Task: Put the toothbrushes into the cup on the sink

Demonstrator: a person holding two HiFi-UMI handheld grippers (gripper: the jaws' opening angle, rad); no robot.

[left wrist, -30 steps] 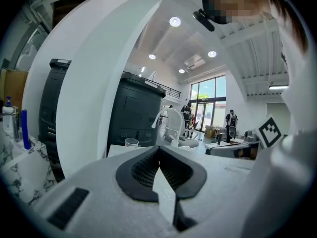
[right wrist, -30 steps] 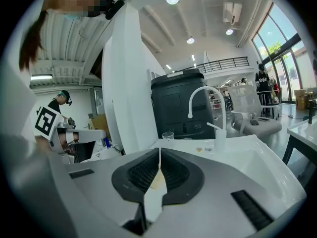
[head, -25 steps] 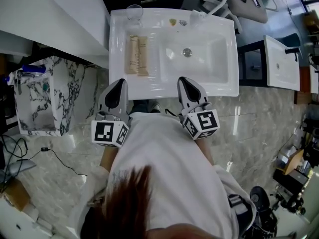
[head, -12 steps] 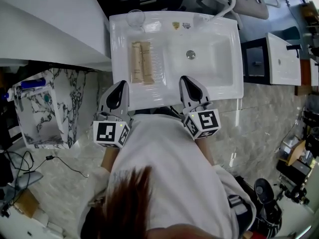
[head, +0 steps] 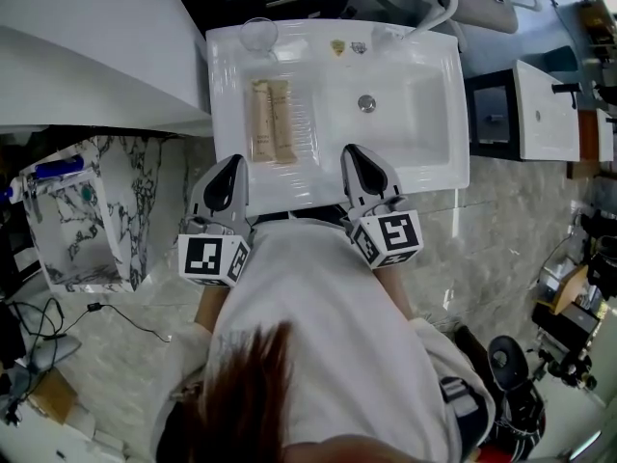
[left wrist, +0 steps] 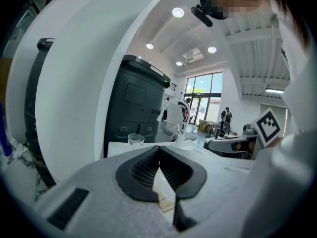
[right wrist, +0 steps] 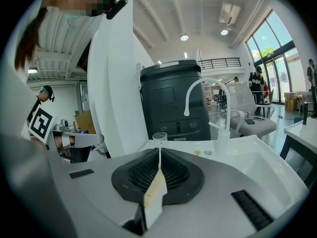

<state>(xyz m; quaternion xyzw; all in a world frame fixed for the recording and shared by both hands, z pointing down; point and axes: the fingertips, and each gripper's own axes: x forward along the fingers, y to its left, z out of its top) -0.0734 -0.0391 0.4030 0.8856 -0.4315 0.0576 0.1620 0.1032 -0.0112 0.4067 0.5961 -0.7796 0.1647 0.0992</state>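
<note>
Left tongs (head: 231, 165): I see the tips pressed together with nothing caught between them. They hang over the sink's front edge, in line with the toothbrushes.
Right tongs (head: 355, 154): these are also together and empty, over the front rim at the near side of the basin.
Toothbrushes (head: 271, 122): two beige packets lie side by side and touching. They are on the flat left ledge of the sink, between the cup and my left tongs, and clear of both.
Cup (head: 258, 33): it is clear and upright, at the back left corner of the sink, well apart from either pair of tongs.
Sink (head: 424, 177): it is white, with the basin on the right half and the drain (head: 366, 103) in the basin's middle.
Marbled stand (head: 106, 210): it sits on the floor, off to the left of the sink.
</note>
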